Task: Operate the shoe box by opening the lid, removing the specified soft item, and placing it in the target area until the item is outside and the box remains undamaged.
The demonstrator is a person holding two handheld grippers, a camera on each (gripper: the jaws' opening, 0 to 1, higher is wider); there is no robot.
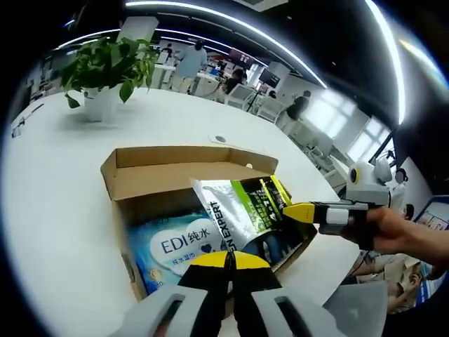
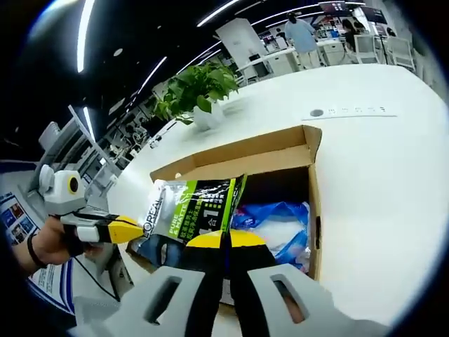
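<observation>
Apparently the soft green-and-white plastic pouch (image 1: 247, 210), light and slippery, is lifting out of the open brown cardboard shoe box (image 1: 182, 163) on the white worktop (image 1: 56, 196), both hand-held grippers (image 1: 228, 261) (image 2: 226, 241) pinching its opposite edges, the best hold.

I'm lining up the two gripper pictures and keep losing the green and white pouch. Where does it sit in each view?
Left gripper view: the pouch lies right of centre, over the open box.
Right gripper view: the pouch lies left of centre, just above that view's own jaws.
Shared landmark: the potted plant on the white table beyond the box.
</observation>
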